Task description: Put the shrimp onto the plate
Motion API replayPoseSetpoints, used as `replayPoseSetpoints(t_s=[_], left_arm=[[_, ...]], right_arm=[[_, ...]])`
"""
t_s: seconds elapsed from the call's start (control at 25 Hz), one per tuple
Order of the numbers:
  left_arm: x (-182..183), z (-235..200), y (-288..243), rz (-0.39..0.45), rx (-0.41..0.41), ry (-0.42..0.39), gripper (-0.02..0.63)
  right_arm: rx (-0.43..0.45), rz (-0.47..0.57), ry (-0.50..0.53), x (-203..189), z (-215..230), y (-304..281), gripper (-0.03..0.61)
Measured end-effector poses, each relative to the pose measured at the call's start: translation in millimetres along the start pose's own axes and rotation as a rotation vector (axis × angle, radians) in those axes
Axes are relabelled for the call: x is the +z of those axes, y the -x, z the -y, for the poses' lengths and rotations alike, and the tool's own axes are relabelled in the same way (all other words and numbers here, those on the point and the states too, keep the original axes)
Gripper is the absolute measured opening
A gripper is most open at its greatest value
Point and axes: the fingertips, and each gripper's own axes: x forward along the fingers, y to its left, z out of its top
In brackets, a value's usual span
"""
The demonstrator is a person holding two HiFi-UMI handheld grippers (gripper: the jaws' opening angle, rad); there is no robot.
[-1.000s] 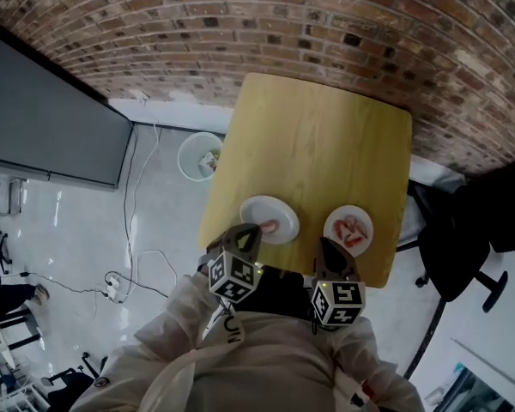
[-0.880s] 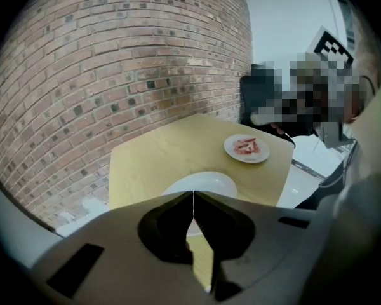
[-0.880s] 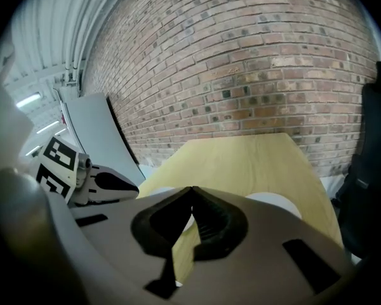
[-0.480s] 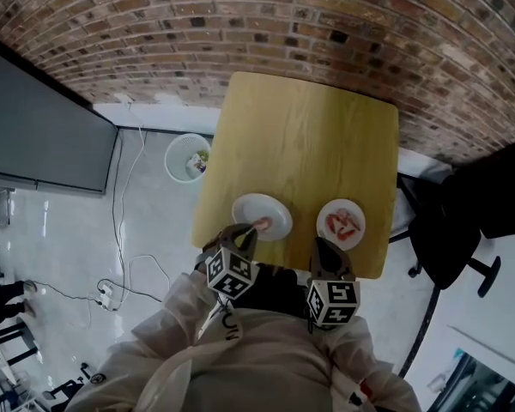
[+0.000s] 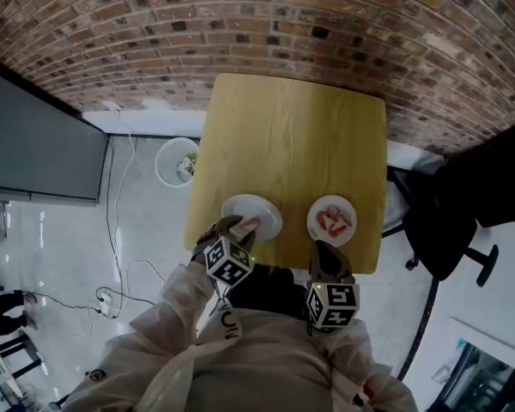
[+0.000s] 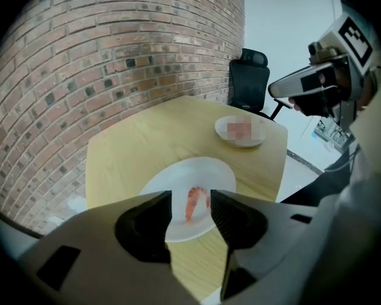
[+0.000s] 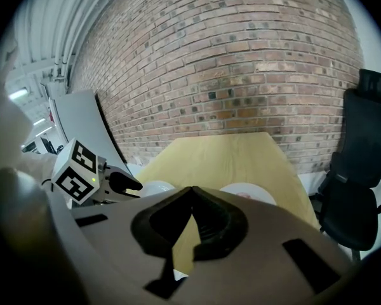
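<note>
A pink shrimp [image 6: 194, 202] lies on the near white plate [image 6: 178, 171], seen in the gap between my left gripper's [image 6: 190, 211] jaws. These jaws have just been opening and neither pad presses the shrimp. From the head view this left gripper [image 5: 239, 227] hangs over the front rim of the left plate [image 5: 262, 211]. A second white plate [image 5: 319, 230] to the right holds more shrimp [image 5: 331, 220]. My right gripper [image 5: 326, 251] is at the table's front edge just short of that plate, jaws shut and empty [image 7: 192, 196].
Both plates sit near the front edge of a small wooden table [image 5: 292, 136] against a brick wall. A white waste bin [image 5: 176, 161] stands on the floor to the left, a black office chair [image 5: 451, 217] to the right. Cables trail over the floor.
The left gripper has sunk toward the left plate and its jaws have parted, leaving the shrimp on the plate. The right gripper has shifted a little along the table's front edge.
</note>
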Motion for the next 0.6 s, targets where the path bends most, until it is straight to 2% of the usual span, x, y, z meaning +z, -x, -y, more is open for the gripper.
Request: replayPoseSetpoints(t_s=[0.04,0.4,0.6], left_arm=[[0,0,-4,-0.01,-0.004,-0.01,0.189],[7,0,-29,-0.065,-0.049,-0.022,0.2],[4,2,-41,-0.116,-0.078,0.013,0.235]], right_arm=[[-0.004,-0.002,-0.003,-1,3,1,0.023],[-0.036,-0.018,-0.033,-9,24,4,0.023],[-0.043,-0.019,-0.048,-8,35,1,0.023]])
